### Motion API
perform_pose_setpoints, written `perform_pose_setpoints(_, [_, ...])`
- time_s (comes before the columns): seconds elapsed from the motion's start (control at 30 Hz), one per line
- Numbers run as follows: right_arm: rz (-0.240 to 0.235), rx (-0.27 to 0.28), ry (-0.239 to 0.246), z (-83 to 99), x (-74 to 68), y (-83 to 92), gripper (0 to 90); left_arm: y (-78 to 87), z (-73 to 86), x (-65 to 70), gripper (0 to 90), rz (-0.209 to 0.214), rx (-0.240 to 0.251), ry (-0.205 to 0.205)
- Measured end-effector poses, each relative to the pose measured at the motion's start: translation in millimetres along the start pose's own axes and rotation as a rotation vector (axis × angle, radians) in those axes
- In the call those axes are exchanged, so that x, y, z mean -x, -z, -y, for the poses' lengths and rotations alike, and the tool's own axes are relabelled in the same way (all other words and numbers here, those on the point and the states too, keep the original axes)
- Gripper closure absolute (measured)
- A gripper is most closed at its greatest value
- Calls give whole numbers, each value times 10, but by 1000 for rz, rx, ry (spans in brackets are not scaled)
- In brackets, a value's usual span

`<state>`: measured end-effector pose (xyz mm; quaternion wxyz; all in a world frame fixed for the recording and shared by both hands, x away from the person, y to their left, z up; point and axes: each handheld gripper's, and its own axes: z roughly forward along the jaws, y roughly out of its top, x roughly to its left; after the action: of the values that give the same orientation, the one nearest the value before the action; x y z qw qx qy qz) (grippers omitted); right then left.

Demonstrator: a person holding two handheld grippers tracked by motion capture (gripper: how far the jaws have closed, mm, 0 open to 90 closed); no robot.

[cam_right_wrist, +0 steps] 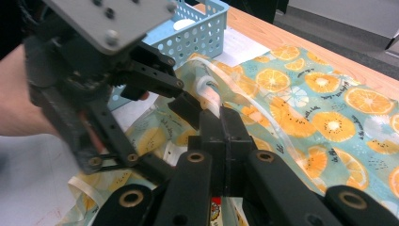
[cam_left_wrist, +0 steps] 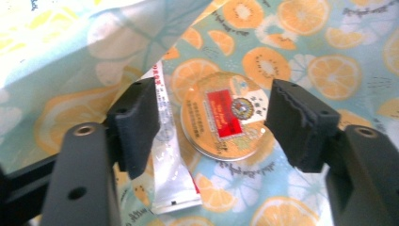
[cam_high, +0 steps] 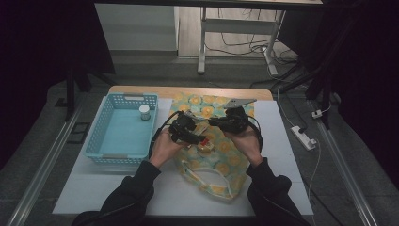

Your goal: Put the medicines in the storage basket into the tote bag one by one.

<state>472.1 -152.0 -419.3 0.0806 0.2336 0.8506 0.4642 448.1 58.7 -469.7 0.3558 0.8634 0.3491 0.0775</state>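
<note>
Left claw (cam_left_wrist: 214,122) open wide above a round tin (cam_left_wrist: 225,115), not touching it. Tin flat on the orange-print bag (cam_left_wrist: 301,56), silver packet (cam_left_wrist: 169,160) beside. Right claw (cam_right_wrist: 221,125) pinched shut on the bag's edge. Farther back, blue basket (cam_high: 108,136) on the desk (cam_high: 282,141).

High view looks down from above the table; both gripper views sit close over the same orange-print bag (cam_high: 211,155)

Off to the left of the frame there's a light blue plastic basket (cam_high: 123,129) with holes in its walls, and a small white-lidded jar (cam_high: 144,112) sits in its upper right corner. Far right, on the grey floor, a white power strip (cam_high: 304,137) lies with its cable. Up top, the legs of a white desk frame (cam_high: 203,42) stand over tangled cables.
</note>
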Motion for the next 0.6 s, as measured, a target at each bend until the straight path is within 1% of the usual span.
perform_pose_setpoints(0.07, [0,-1,0,0,-1,-1,900,27,6,20,292,-1,4,-10])
perform_pose_setpoints(0.27, [0,-2,2,1,-3,-3,900,106,32,40,214,29,23,-4])
perform_pose_setpoints(0.43, [2,-2,1,3,-1,-2,900,194,69,28,167,26,17,-8])
perform_pose_setpoints(0.5, [2,-2,1,2,0,-1,900,243,83,8,127,29,20,-1])
perform_pose_setpoints(0.6, [2,-2,1,2,0,-1,900,325,106,-41,81,51,38,17])
